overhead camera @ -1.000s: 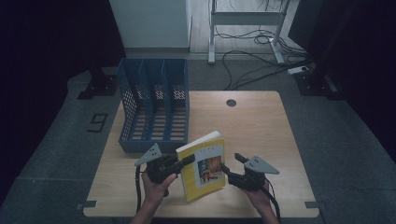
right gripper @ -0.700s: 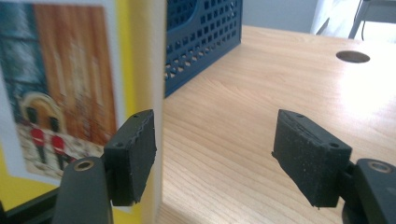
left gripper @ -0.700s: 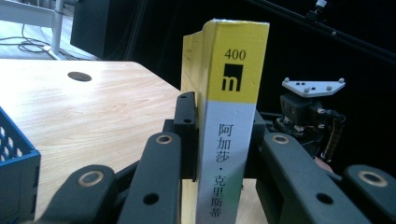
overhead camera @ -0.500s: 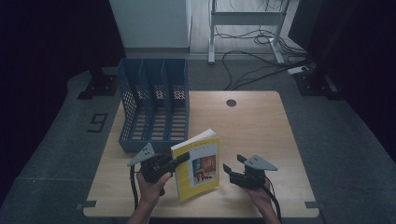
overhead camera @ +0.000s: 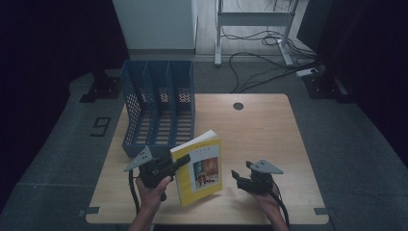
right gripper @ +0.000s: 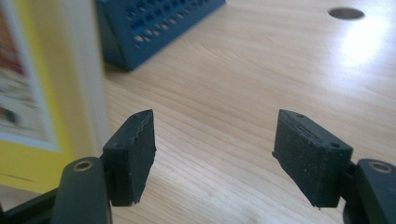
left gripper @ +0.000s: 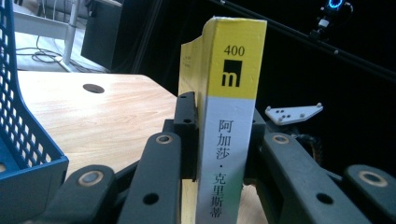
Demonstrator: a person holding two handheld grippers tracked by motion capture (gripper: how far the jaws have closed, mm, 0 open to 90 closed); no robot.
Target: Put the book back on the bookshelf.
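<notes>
A yellow paperback book point(overhead camera: 199, 168) stands upright near the table's front edge, its cover facing the person. My left gripper point(overhead camera: 175, 162) is shut on its spine, and in the left gripper view the yellow-and-white spine point(left gripper: 229, 130) sits clamped between the two black jaws. To the right of the book my right gripper point(overhead camera: 236, 175) hovers just above the table, open, a short gap away from the cover. The right gripper view has its jaws spread wide with nothing between them point(right gripper: 212, 154) and the book's cover point(right gripper: 32, 93) at the left edge.
A blue three-slot file holder point(overhead camera: 159, 108) stands on the wooden table point(overhead camera: 260, 130) at the back left, slots open upward. A round cable hole point(overhead camera: 238, 106) lies near the back edge. A white desk frame and cables are on the floor beyond.
The left gripper has carried the book leftward and stood it more upright. The right gripper has let go and now sits apart from the book, to its right.
</notes>
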